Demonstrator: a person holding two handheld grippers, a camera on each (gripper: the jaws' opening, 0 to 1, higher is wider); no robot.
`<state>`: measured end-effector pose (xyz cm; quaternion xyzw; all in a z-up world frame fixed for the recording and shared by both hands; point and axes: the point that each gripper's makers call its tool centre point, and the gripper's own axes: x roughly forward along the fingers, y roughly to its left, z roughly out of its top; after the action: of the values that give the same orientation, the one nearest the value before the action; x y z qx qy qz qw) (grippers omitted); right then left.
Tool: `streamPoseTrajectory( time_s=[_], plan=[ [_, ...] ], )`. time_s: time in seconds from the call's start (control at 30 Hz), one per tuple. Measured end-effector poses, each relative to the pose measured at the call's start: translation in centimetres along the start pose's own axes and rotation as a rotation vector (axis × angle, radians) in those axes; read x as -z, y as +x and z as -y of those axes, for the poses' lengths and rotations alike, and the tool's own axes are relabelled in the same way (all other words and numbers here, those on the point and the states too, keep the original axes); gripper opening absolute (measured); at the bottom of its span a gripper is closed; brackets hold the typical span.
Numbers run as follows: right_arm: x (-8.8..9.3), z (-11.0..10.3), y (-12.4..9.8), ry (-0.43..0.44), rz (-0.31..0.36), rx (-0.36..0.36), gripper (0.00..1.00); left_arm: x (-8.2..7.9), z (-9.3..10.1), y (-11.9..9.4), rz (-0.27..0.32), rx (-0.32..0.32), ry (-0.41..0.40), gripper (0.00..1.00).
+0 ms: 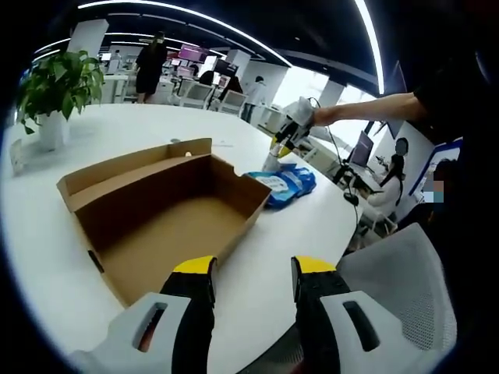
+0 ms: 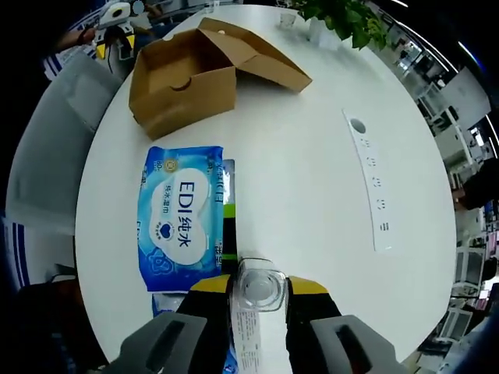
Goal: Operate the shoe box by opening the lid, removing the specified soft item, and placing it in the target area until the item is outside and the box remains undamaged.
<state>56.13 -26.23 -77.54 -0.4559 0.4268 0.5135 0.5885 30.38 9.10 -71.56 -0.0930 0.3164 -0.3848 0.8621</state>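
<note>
One round white table [image 2: 327, 195], open-plan office.

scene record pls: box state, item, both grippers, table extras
box: cardboard shoe box, lid open, inside looks empty
item: blue wet-wipes pack on the table, outside the box
right gripper: shut on a clear bottle beside the pack
left gripper: open, holding nothing, near the box
extras: potted plant, white power strip

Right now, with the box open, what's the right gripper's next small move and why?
Probably open the jaws and back away. The right gripper holds a small clear bottle that looks down on the white table, beside the blue wipes pack already outside the empty cardboard box.
</note>
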Motion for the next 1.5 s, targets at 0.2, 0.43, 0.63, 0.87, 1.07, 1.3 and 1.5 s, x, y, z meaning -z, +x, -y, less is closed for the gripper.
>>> streamPoseTrajectory(
  time_s=[0.2,0.43,0.63,0.87,1.07,1.3,1.5],
  plan=[
    [0.1,0.1,-0.4,0.006,0.001,0.012,0.26,0.0,0.0,-0.1,0.001,-0.002,0.001,0.39],
    [0.4,0.0,-1.4,0.047,0.018,0.047,0.28,-0.3,-0.1,-0.2,0.013,-0.006,-0.003,0.39],
    [0.3,0.1,-2.4,0.14,0.075,0.086,0.29,-0.5,0.0,-0.3,0.03,-0.01,-0.012,0.38],
    [0.3,0.1,-4.1,0.346,0.206,0.167,0.29,-0.4,-0.2,-0.7,0.046,-0.04,-0.02,0.38],
    [1.2,-0.6,-5.2,0.476,0.273,0.222,0.29,-0.5,-0.9,-1.0,0.068,-0.082,-0.036,0.39],
    [0.3,-2.3,-6.7,0.631,0.409,0.279,0.3,-0.8,-2.0,-1.6,0.096,-0.127,-0.053,0.38],
    [-0.2,-4.3,-7.4,0.714,0.473,0.318,0.32,-1.4,-3.7,-2.3,0.142,-0.181,-0.097,0.38]
  ],
)
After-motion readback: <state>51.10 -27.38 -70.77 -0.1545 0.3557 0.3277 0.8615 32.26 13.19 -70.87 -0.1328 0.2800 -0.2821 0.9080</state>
